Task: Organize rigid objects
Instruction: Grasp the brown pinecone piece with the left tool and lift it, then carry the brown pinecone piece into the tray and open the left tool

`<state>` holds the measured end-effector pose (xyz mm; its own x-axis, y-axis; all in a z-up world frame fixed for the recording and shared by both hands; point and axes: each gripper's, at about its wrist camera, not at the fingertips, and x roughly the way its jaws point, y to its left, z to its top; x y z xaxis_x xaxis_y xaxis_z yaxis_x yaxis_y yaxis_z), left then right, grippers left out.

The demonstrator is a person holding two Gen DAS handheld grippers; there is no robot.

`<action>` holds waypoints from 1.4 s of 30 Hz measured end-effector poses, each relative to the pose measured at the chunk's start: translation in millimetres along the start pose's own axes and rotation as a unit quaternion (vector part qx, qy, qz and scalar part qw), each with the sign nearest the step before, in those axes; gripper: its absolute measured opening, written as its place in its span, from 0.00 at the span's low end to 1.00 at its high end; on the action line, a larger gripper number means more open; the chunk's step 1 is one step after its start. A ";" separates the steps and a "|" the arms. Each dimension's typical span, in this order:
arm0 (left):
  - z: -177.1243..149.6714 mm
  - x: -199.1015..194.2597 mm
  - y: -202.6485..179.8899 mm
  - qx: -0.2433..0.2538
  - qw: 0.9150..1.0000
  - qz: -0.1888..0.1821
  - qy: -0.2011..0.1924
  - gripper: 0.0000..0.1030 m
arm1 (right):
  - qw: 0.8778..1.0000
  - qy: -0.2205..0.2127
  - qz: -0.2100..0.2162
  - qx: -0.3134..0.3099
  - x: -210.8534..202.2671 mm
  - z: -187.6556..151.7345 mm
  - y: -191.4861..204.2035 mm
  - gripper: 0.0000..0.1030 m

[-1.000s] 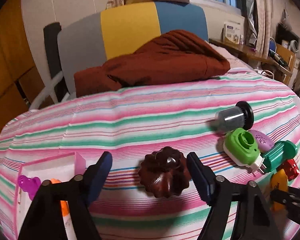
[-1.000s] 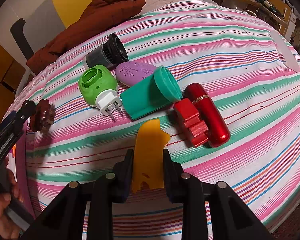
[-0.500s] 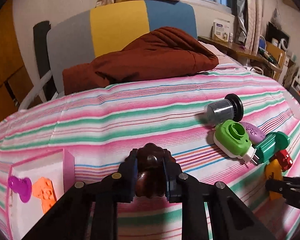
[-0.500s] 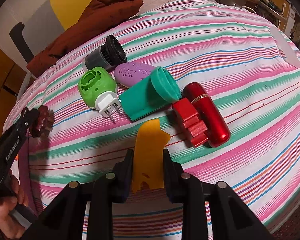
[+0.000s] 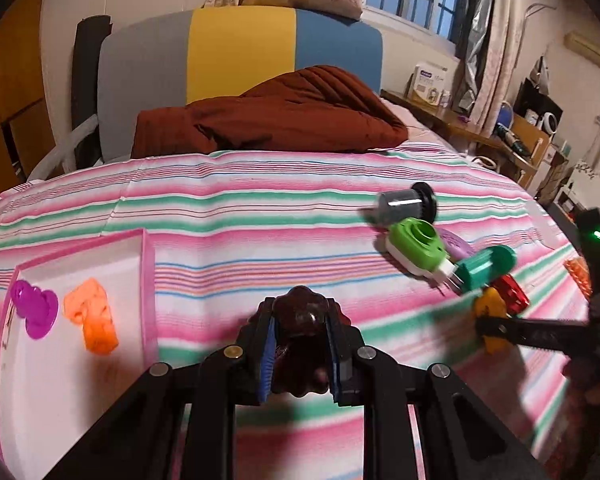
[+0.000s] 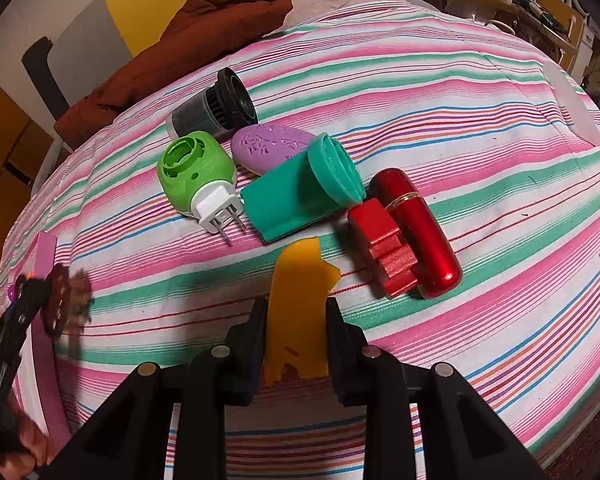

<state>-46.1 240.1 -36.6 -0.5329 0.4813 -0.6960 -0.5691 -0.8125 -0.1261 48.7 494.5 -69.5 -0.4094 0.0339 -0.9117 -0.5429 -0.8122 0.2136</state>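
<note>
My left gripper (image 5: pixel 300 312) is shut on a dark brown fluted mould (image 5: pixel 302 320) and holds it above the striped bedspread, just right of a pink-rimmed white tray (image 5: pixel 150 276). The tray holds a magenta piece (image 5: pixel 34 308) and an orange piece (image 5: pixel 94 316). My right gripper (image 6: pixel 298 312) is shut on a yellow flat piece (image 6: pixel 296 304), low over the bed. Beyond it lie a green plug-in device (image 6: pixel 194 172), a teal cylinder (image 6: pixel 300 196), a purple oval (image 6: pixel 272 146), a black-grey cylinder (image 6: pixel 214 106), a red block (image 6: pixel 384 246) and a red tube (image 6: pixel 416 228).
A brown quilt (image 5: pixel 268 116) lies at the head of the bed against a grey, yellow and blue headboard (image 5: pixel 240 48). A cluttered wooden shelf (image 5: pixel 500 136) runs along the right wall. The bed edge drops off at lower right in the right wrist view.
My left gripper closed on the brown mould, lifted it off the bedspread and moved left toward the tray. My right gripper stayed shut on the yellow piece and barely moved.
</note>
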 end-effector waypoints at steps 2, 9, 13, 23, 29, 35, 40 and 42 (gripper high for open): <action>-4.6 -12.4 2.0 -0.004 1.000 -0.008 -0.007 0.21 | 1.000 -0.001 -0.002 -0.003 -0.1 -1.0 1.2 0.26; -12.4 -56.4 24.1 -0.020 0.999 -0.013 -0.043 0.21 | 1.000 -0.004 -0.006 -0.010 0.8 -1.4 3.9 0.26; -16.2 -75.1 46.5 -0.039 0.998 0.002 -0.057 0.21 | 1.000 -0.007 -0.013 -0.021 0.0 -3.3 6.3 0.26; -36.4 -81.3 126.0 -0.090 0.992 0.077 -0.035 0.21 | 0.999 -0.012 -0.026 -0.034 0.8 -4.7 9.3 0.26; -47.0 -62.7 167.3 -0.126 0.986 0.109 0.005 0.21 | 0.999 -0.014 -0.032 -0.040 1.1 -5.4 12.1 0.26; -33.1 -50.8 183.4 -0.105 0.982 0.159 0.015 0.20 | 0.998 -0.015 -0.036 -0.044 3.6 -4.6 14.6 0.26; -26.6 -44.9 199.4 -0.108 0.977 0.184 0.012 0.21 | 0.998 -0.016 -0.038 -0.048 2.7 -4.9 13.7 0.26; -28.1 -46.6 201.2 -0.114 0.976 0.185 0.009 0.29 | 0.998 -0.016 -0.038 -0.048 3.7 -4.4 14.6 0.26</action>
<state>-118.1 44.9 -49.5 -0.6636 0.1370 -0.7355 -0.1853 -0.9826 -0.0159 42.4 480.2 -71.2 -0.3931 0.1147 -0.9123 -0.5005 -0.8590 0.1076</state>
